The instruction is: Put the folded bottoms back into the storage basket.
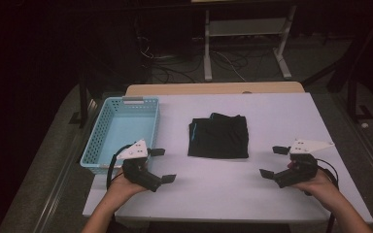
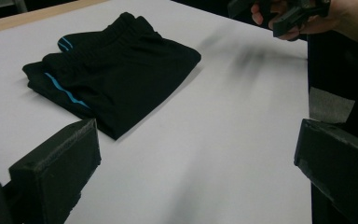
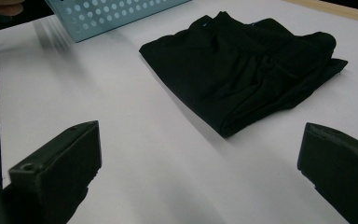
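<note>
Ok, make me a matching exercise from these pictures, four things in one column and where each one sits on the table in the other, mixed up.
Things:
1. folded black shorts
2. blue basket
3. left hand-held gripper
4. right hand-held gripper

Places:
A. at the table's left edge
B. near the front, right of the middle
C. in the middle of the table
D. near the front, just right of the basket

Pairs: 1-C, 2-A, 3-D, 4-B

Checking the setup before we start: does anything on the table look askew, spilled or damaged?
Nothing stands out. The folded black shorts lie flat mid-table, the blue basket sits upright at the table's left edge, and both hand-held grippers, left and right, are open, apart from the shorts.
</note>
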